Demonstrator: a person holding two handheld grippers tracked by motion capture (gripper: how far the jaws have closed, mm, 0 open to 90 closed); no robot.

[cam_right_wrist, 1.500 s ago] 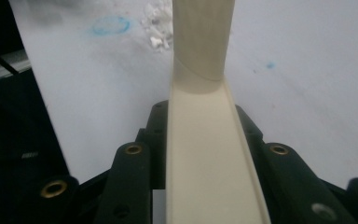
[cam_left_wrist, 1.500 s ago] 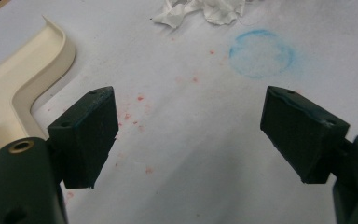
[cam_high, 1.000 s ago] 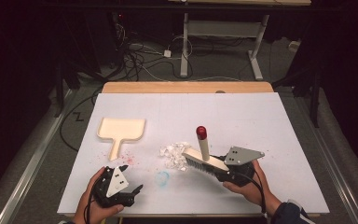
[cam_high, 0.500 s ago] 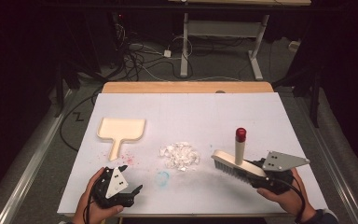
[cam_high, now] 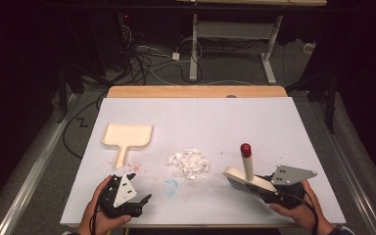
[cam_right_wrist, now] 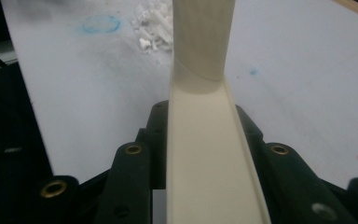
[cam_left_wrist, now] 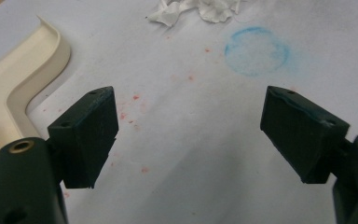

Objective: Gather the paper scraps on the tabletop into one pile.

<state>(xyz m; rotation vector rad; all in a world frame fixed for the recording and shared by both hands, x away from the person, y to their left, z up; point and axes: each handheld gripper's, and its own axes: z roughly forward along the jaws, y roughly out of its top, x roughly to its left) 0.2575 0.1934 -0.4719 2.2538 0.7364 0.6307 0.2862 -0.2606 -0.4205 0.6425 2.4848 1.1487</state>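
Evidently sweeping not begun: right gripper [cam_high: 269, 192] clamps the cream plastic hand brush with red-tipped handle [cam_high: 245, 172] at 5 o'clock. Heap of white paper scraps [cam_high: 189, 163] sits mid-table, uncollected. Cream plastic dustpan [cam_high: 126, 137] at 9 o'clock, untouched. Left gripper [cam_high: 139, 196] spread wide, empty.

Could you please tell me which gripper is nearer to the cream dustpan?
Left. The left gripper sits just below the dustpan, near its handle end, jaws open. The right gripper, shut on the brush, is across the table beyond the paper scraps.
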